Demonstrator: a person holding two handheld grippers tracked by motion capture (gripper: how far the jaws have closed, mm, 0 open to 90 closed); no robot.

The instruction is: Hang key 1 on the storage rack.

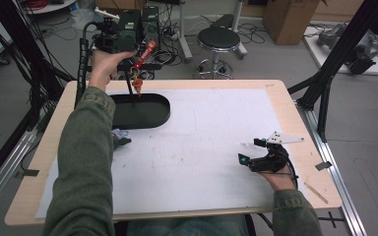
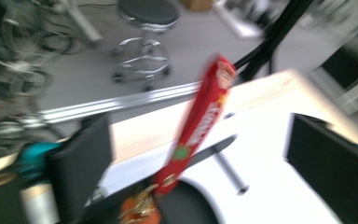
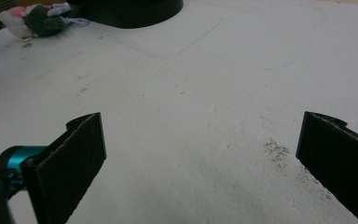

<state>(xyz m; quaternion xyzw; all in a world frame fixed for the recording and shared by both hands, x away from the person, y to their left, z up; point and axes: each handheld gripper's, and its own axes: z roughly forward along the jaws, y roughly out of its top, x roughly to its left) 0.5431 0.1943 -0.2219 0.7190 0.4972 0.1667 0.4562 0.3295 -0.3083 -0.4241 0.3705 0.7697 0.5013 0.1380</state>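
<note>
Red snack pack (image 1: 144, 54) dropping from raised left hand-held gripper (image 1: 128, 59), jaws apart.

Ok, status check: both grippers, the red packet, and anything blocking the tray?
Left gripper raised over black tray, jaws apart, red snack packet between them, mid-air. Right gripper open, resting on table. Small plush toy beside tray, not blocking.

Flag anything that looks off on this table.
A red packet is in mid-air above the black tray, between the left gripper's wide-open jaws, seemingly dropping. A small plush toy lies loose beside the tray. Dark crumbs speckle the white mat near the right gripper.
</note>
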